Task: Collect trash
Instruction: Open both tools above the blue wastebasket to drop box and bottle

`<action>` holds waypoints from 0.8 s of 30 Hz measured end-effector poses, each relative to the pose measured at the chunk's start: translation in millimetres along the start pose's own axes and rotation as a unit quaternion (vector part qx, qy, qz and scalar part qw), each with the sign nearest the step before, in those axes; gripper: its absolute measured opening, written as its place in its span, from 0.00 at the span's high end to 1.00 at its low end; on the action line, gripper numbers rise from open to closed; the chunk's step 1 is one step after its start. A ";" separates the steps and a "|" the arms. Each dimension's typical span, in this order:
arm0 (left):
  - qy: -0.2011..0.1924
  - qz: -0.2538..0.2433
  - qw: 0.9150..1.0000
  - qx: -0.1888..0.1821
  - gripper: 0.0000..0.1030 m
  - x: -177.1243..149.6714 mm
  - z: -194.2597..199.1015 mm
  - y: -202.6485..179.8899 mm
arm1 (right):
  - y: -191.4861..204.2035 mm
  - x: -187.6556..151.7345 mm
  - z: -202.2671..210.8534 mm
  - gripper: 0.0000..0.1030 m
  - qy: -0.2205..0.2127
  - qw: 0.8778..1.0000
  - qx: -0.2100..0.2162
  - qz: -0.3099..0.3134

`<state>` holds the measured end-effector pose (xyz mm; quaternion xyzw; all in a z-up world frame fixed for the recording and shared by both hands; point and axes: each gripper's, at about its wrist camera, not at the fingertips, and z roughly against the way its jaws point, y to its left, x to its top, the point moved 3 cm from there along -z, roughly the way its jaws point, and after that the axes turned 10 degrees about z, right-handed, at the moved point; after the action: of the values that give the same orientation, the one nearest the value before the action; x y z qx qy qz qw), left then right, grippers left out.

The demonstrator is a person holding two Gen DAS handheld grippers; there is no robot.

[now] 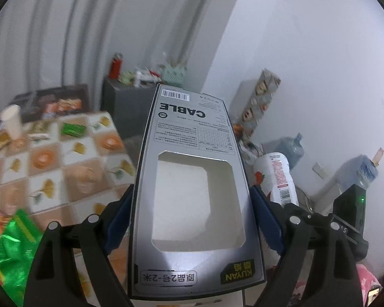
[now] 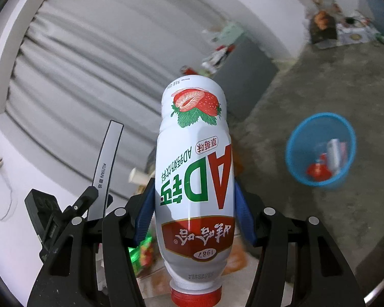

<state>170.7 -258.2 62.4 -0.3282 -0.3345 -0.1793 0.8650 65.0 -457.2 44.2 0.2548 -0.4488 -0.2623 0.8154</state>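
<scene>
The left gripper (image 1: 192,220) gripped a light, crushable cable box (image 1: 192,179) by its long edges, while the right gripper (image 2: 194,209) clasped a smooth, probably empty strawberry milk bottle (image 2: 195,168) at mid-body, the blue bin (image 2: 321,149) lying far right on the floor.

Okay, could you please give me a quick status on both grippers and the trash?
Left gripper shut on cable box. Right gripper shut on strawberry drink bottle, cap toward camera. Blue bin on floor ahead, partly filled. Path looks open.
</scene>
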 end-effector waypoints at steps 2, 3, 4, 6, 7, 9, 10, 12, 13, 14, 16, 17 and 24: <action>0.022 -0.004 1.000 -0.007 0.18 -2.5 -25.9 -9.1 | -23.4 2.8 6.6 0.47 -0.004 1.000 -0.023 -0.014; 0.035 -0.007 0.999 -0.010 0.18 -5.2 -40.3 -15.4 | -31.0 3.2 7.2 0.47 -0.004 0.999 -0.032 -0.019; 0.044 -0.009 0.999 -0.013 0.18 -7.2 -51.8 -19.4 | -44.5 3.5 7.9 0.47 -0.002 0.999 -0.046 -0.029; 0.066 -0.012 0.998 -0.020 0.18 -12.8 -76.0 -26.6 | -62.0 3.6 4.1 0.47 0.003 0.997 -0.063 -0.043; 0.081 -0.014 0.996 -0.022 0.18 -15.6 -91.8 -30.7 | -76.0 2.7 0.5 0.47 0.008 0.996 -0.071 -0.057; 0.110 -0.013 0.994 -0.024 0.18 -21.7 -123.9 -38.1 | -92.0 1.7 -6.3 0.47 0.017 0.994 -0.079 -0.075; 0.120 -0.013 0.992 -0.024 0.18 -23.2 -134.3 -40.6 | -101.3 1.4 -13.5 0.47 0.023 0.993 -0.082 -0.086; 0.144 -0.010 0.989 -0.021 0.18 -25.5 -160.7 -43.8 | -117.0 1.9 -27.6 0.47 0.035 0.990 -0.085 -0.105; 0.159 -0.008 0.987 -0.018 0.17 -25.1 -178.8 -45.3 | -125.1 3.3 -37.6 0.47 0.041 0.989 -0.086 -0.115; 0.168 -0.005 0.986 -0.017 0.15 -23.6 -192.5 -46.3 | -132.3 6.3 -46.2 0.47 0.046 0.987 -0.086 -0.125; 0.185 -0.002 0.983 -0.014 0.14 -18.3 -227.8 -51.3 | -150.6 14.7 -65.3 0.44 0.056 0.984 -0.084 -0.146; 0.199 -0.006 0.980 -0.012 0.14 -17.2 -247.7 -53.5 | -162.6 19.5 -77.0 0.43 0.061 0.981 -0.085 -0.162; 0.232 0.040 0.971 0.040 0.13 -21.0 -326.9 -22.8 | -219.6 14.9 -114.5 0.29 0.082 0.967 -0.141 -0.196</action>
<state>294.4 -497.6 -125.4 -0.2556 -0.1183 -0.2024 0.9379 127.3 -607.3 -143.3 0.2408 -0.2802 -0.4558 0.8098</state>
